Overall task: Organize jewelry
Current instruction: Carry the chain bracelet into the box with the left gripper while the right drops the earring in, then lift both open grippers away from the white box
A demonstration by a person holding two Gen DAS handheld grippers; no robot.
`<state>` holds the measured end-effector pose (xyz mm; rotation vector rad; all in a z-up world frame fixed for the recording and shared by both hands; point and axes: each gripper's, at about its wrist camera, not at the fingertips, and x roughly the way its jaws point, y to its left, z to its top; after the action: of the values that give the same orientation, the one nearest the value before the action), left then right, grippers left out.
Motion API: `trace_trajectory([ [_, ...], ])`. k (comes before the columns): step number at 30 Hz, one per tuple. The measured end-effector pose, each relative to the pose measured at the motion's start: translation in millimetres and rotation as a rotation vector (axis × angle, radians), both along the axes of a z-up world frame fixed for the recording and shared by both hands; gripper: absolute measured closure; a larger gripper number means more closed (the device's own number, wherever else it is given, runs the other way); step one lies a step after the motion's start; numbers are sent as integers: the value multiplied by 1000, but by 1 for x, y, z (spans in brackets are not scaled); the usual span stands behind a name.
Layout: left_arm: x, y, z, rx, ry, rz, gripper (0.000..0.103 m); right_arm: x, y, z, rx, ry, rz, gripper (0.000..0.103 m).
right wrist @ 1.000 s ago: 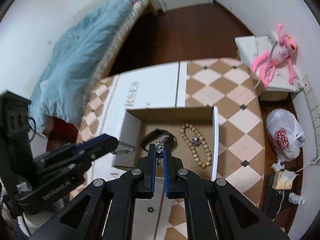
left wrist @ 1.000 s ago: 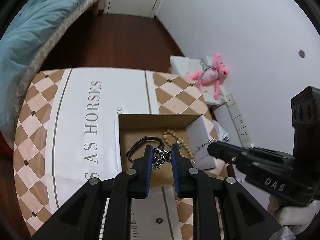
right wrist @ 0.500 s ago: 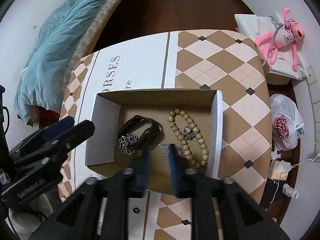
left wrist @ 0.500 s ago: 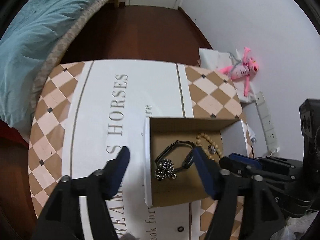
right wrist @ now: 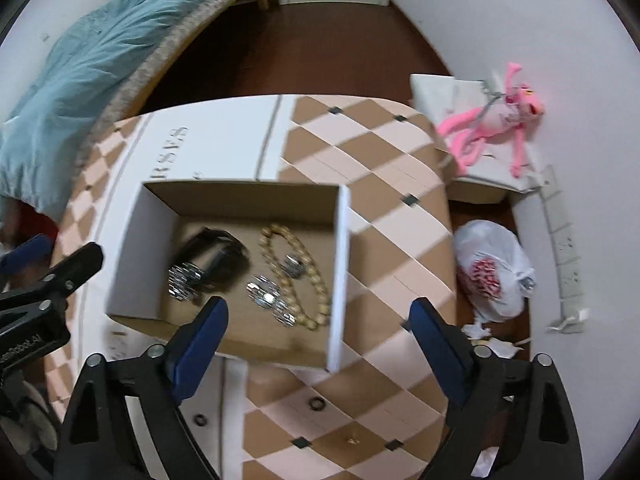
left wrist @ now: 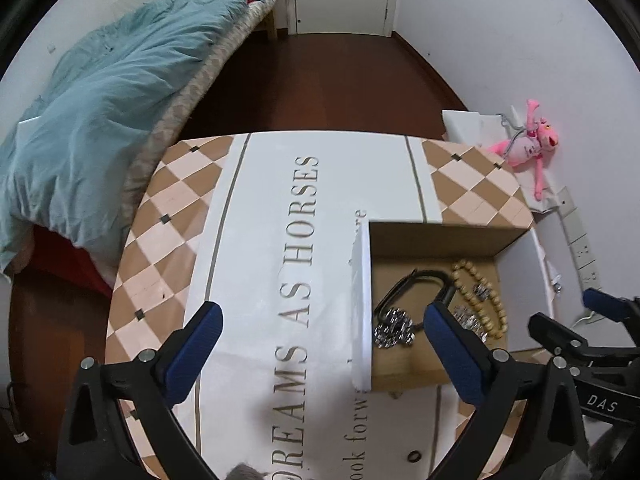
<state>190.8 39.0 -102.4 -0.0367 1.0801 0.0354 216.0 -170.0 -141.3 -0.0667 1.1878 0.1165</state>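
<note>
1. My left gripper hangs over the printed tablecloth, jaws spread wide and holding nothing.
2. My right gripper hangs over the near edge of the box, jaws likewise spread wide and empty.
3. The box stands on the table with its top open. Inside lie a black band, a bead bracelet and two silver chains.
4. One chain touches the near end of the black band; the other chain lies just beside the beads, on their left.
5. The left view shows the box from its left side: its white wall hides part of the floor, and my right fingertip covers part of the second chain.
6. The right view, somewhat blurred, shows the whole box floor from above.
7. Only the right view shows two dark rings and a small gold piece on the cloth, outside the box on its near side. The left view shows one ring.
8. Only the right view shows a white plastic bag on the floor. Both views show a pink toy by the wall.
9. Each view shows the other gripper at its edge.
</note>
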Motion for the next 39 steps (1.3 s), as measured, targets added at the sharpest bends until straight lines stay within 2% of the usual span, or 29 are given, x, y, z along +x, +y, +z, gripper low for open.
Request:
trace_trajectory([
  [6,-13,-13,-14,34,24,-18,0,-18,-10,-5,-35,-32,-42,7],
  [11,-22,-21,-11,42,14,-30,0,-29,-13,1,-32,-54,-63,6],
  [19,-46,-36,19,21,-65,-57,0,-56,-20,36,-42,-161,-90,6],
  [24,-61,-39,41,9,-112,-37,0,-76,-26,61,-41,-224,-112,6],
  [34,-93,-42,87,-9,-208,-29,0,-116,-36,109,22,-323,-133,6],
  [39,-105,-41,96,9,-222,-7,0,-129,-39,123,53,-347,-128,6],
])
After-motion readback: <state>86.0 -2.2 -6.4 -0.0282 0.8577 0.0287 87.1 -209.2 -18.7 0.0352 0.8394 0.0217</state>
